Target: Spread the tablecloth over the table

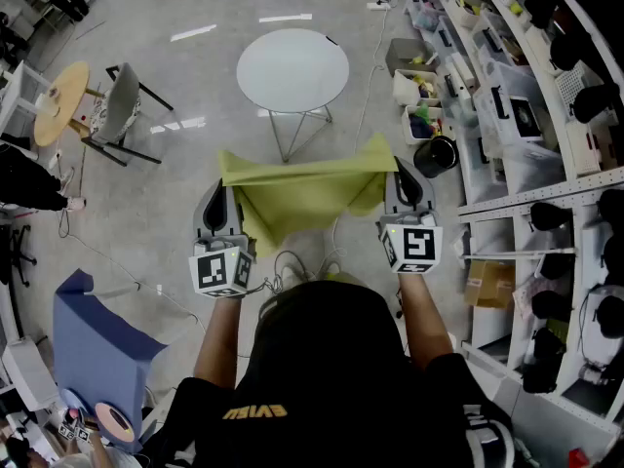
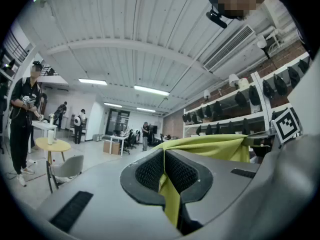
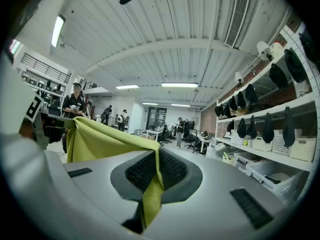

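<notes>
A yellow-green tablecloth (image 1: 297,191) hangs stretched between my two grippers, sagging to a point in the middle. My left gripper (image 1: 220,188) is shut on its left corner, and cloth (image 2: 169,191) runs down between the black pads. My right gripper (image 1: 402,175) is shut on the right corner, with cloth (image 3: 150,194) pinched the same way. Both grippers point level at about chest height. The round white table (image 1: 292,68) stands on the floor ahead, beyond the cloth, its top bare.
Shelving with bins and dark headgear (image 1: 546,115) runs along the right. A grey chair (image 1: 119,105) and a small round wooden table (image 1: 60,100) stand at the left. A blue box (image 1: 93,349) sits at lower left. A black bucket (image 1: 436,154) stands beside the shelves. Several people stand far off.
</notes>
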Motion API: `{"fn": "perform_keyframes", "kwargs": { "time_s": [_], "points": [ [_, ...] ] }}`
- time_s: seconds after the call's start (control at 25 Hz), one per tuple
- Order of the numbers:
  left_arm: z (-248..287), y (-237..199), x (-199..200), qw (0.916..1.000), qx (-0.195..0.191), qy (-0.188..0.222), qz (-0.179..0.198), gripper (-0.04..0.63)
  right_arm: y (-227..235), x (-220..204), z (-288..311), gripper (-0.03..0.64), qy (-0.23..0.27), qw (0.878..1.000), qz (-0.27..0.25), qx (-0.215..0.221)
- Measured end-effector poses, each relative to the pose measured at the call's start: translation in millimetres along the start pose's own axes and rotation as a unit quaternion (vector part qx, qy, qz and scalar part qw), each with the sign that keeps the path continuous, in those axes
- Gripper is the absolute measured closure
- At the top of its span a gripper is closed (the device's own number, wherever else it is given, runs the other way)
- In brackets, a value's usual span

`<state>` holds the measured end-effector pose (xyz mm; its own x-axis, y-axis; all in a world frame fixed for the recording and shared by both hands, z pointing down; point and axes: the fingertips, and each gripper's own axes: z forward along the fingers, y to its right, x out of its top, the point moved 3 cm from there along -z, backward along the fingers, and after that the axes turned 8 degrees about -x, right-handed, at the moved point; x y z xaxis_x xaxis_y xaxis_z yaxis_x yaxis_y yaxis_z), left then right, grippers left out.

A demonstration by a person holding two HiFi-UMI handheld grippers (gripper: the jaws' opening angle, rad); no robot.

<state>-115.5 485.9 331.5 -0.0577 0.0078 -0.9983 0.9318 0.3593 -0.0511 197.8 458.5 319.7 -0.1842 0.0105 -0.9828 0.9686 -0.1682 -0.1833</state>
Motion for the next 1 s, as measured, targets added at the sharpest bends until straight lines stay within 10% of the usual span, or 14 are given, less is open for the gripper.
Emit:
{"fn": "perform_keyframes", "kwargs": {
  "time_s": [1.0],
  "points": [
    [30,64,-3,0.9974,-0.002,-0.032,0.065,0.574,71,-9,-5,0.609,0.032,0.999,0.028,0.008]
  ]
}}
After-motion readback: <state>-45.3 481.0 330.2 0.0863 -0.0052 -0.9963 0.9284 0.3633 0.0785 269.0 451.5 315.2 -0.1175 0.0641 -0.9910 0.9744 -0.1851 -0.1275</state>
